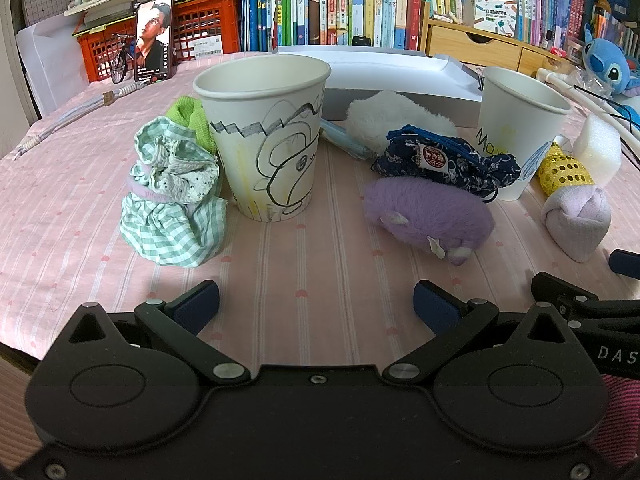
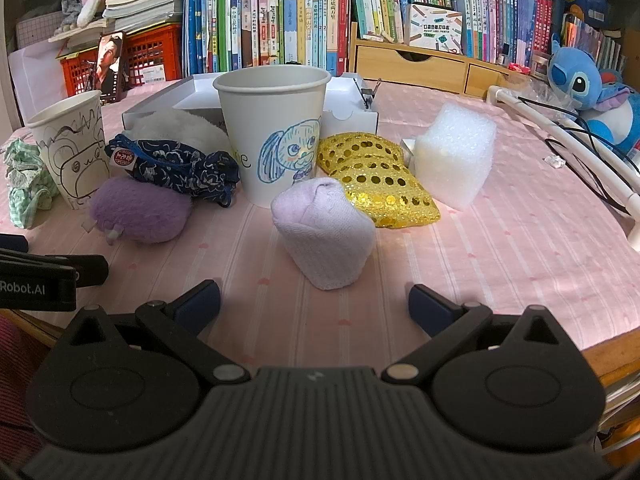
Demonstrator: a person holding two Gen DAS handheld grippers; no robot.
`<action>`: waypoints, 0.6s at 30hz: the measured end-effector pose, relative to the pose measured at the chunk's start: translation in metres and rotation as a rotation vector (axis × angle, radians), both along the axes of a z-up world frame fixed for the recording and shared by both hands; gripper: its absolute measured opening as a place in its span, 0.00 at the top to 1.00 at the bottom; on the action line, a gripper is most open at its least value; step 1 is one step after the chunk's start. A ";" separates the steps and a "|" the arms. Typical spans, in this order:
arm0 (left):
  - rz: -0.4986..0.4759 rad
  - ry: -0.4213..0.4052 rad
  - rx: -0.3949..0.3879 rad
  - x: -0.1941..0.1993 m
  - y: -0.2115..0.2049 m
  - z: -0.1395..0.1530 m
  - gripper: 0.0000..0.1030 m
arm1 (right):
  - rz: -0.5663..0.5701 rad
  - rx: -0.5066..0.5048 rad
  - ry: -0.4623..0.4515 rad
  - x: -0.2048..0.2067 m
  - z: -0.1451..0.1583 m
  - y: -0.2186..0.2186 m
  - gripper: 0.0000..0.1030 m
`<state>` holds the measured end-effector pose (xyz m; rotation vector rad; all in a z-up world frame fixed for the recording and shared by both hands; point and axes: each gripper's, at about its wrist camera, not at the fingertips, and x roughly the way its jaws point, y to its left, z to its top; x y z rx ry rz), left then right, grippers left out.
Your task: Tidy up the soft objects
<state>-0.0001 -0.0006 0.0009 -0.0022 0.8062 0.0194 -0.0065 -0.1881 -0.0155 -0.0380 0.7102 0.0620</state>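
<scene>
Both jaws stand wide apart and empty. Ahead of the left hand-held gripper on the table stands a doodled paper cup, green checked cloth to its left, purple plush to its right. Just ahead of the right hand-held gripper sits a lilac rolled cloth, apparently a towel, with a second cup behind it.

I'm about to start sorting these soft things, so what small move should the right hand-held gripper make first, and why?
Probably ease the right hand-held gripper forward around the lilac rolled cloth: its jaws are open and empty, and the cloth lies straight ahead, nearest.
</scene>
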 end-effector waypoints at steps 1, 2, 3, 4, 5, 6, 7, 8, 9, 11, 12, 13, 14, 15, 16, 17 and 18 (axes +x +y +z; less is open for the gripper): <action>0.000 -0.003 -0.001 0.000 0.001 0.003 0.00 | -0.001 -0.001 0.001 0.000 0.001 0.000 0.00; -0.001 -0.004 0.000 -0.001 0.001 0.004 0.00 | -0.002 -0.002 0.002 0.000 0.001 0.000 0.00; -0.001 -0.005 0.000 -0.001 0.002 0.005 0.00 | -0.002 -0.002 0.002 0.000 0.001 0.000 0.00; -0.002 -0.005 0.000 -0.001 0.002 0.004 0.00 | -0.001 -0.001 -0.003 0.000 0.001 0.000 0.00; -0.003 -0.006 0.000 -0.001 0.002 0.005 0.00 | 0.001 0.000 -0.008 0.000 0.000 0.000 0.00; -0.005 -0.008 0.000 -0.002 0.003 0.005 0.00 | 0.002 0.000 -0.010 0.000 0.000 0.000 0.00; -0.009 -0.011 0.001 -0.002 0.003 0.005 0.00 | 0.008 0.000 -0.018 -0.001 -0.001 -0.001 0.00; -0.013 -0.014 0.002 -0.003 0.004 0.005 0.00 | 0.010 0.001 -0.020 -0.001 -0.001 -0.001 0.00; -0.019 -0.018 0.002 -0.003 0.005 0.005 0.00 | 0.013 0.002 -0.024 -0.001 -0.002 -0.002 0.00; -0.031 -0.026 0.001 -0.003 0.006 0.002 0.00 | 0.012 0.002 -0.029 -0.001 -0.002 -0.002 0.00; -0.036 -0.033 0.002 -0.004 0.007 0.002 0.00 | 0.011 0.002 -0.033 -0.002 -0.003 -0.001 0.00; -0.041 -0.042 0.003 -0.005 0.008 0.001 0.00 | 0.008 0.002 -0.040 -0.002 -0.003 -0.001 0.00; -0.043 -0.050 0.003 -0.006 0.009 0.000 0.00 | 0.005 0.002 -0.046 -0.003 -0.004 0.000 0.00; -0.042 -0.057 0.002 -0.006 0.010 0.000 0.00 | 0.004 0.003 -0.051 -0.003 -0.005 0.000 0.00; -0.039 -0.060 0.001 -0.007 0.010 0.000 0.00 | 0.003 0.004 -0.057 -0.004 -0.006 0.000 0.00; -0.037 -0.060 0.000 -0.007 0.011 0.000 0.00 | 0.004 0.006 -0.061 -0.004 -0.006 0.000 0.00; -0.036 -0.057 -0.002 -0.006 0.012 0.000 0.00 | 0.009 0.007 -0.067 -0.005 -0.006 -0.001 0.00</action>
